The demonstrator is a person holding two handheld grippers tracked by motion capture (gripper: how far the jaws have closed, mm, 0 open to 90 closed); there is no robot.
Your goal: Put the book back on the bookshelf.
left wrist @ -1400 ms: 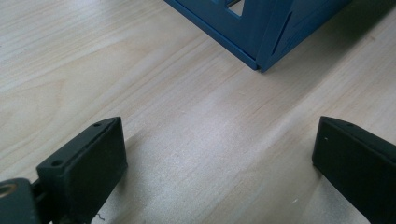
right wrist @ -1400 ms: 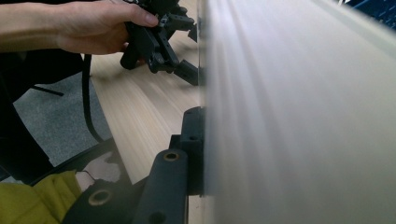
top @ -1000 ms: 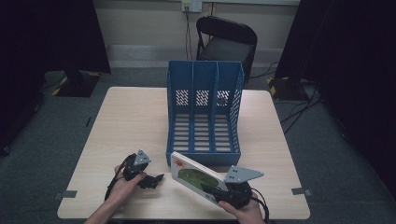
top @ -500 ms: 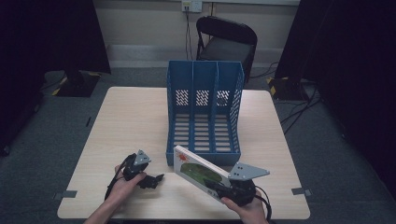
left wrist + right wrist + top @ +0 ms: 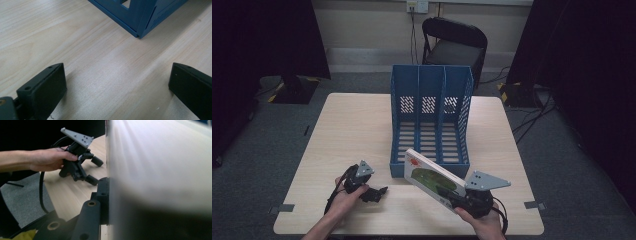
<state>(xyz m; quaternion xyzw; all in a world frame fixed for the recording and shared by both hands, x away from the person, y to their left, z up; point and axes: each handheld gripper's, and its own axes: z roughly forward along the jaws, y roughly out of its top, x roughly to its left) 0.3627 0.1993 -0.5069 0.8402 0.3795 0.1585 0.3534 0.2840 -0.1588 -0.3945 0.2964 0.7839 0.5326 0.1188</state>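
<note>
From above, my right hand-held gripper (image 5: pixel 451 192) clamps the book (image 5: pixel 434 179), tilted just before the blue file rack (image 5: pixel 430 120). My left hand-held gripper (image 5: pixel 117 82) rests wide open on the counter (image 5: pixel 347 135); its own view shows the rack's corner.

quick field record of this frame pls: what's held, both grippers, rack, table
held item: book, tilted, in front of the rack
right gripper: shut on the book
left gripper: fingers open, nothing between them, low over the table
rack: blue three-slot file rack, slots look empty
book vs rack: outside it, near its front edge
</note>
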